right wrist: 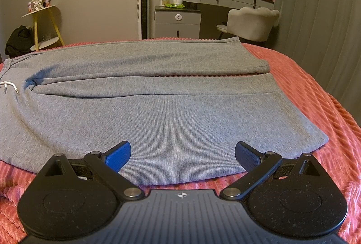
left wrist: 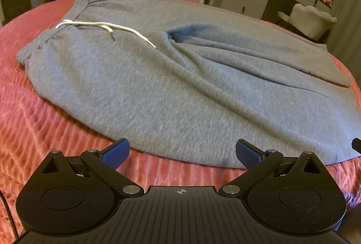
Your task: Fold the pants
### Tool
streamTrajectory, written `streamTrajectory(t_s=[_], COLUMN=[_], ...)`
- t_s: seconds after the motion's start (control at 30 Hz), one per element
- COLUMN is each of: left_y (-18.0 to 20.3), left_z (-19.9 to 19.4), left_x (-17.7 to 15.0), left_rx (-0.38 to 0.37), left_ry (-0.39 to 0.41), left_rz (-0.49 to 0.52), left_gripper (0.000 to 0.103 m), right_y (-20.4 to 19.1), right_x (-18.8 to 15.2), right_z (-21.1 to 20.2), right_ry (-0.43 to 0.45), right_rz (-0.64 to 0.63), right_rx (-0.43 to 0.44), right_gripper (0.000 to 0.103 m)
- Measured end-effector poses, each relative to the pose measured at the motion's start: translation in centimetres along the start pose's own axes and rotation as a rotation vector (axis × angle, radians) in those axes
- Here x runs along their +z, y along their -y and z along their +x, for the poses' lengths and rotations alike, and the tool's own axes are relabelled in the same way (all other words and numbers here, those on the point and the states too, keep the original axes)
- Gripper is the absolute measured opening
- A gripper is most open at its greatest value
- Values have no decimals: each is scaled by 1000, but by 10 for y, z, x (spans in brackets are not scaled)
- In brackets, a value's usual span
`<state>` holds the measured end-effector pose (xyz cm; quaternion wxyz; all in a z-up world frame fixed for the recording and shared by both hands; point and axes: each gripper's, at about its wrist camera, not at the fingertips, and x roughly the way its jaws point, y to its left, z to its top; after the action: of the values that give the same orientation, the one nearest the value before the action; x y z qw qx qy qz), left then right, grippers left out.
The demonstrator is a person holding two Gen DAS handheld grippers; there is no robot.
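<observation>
Left wrist view shows the gray pants (left wrist: 180, 86) spread flat across the pink bedspread (left wrist: 45, 119), waistband and white drawstring (left wrist: 101, 26) to the left, legs lying side by side, probably laid out ready for a lengthwise fold. Both the left gripper (left wrist: 182, 153) and right gripper (right wrist: 182, 154) hover spread wide at the near edge, holding nothing.

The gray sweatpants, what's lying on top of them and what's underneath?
On the gray sweatpants lies only their white drawstring, near the waistband. Underneath is the pink ribbed bedspread, showing all around them. Whatever is between the pants and the bedspread is covered.
</observation>
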<state>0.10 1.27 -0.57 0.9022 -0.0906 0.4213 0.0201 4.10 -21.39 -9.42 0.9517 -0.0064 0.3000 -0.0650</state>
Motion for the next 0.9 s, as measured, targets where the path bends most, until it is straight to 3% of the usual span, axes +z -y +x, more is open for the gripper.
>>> streamTrajectory(t_s=[0.9], left_y=[-2], left_z=[1], left_x=[1], left_rx=[-18], left_ry=[-13], left_rz=[-20], left_gripper=[103], right_y=[-1], right_x=[1], right_z=[2], right_ry=[-7], right_rz=[9], right_rx=[-13], right_gripper=[99])
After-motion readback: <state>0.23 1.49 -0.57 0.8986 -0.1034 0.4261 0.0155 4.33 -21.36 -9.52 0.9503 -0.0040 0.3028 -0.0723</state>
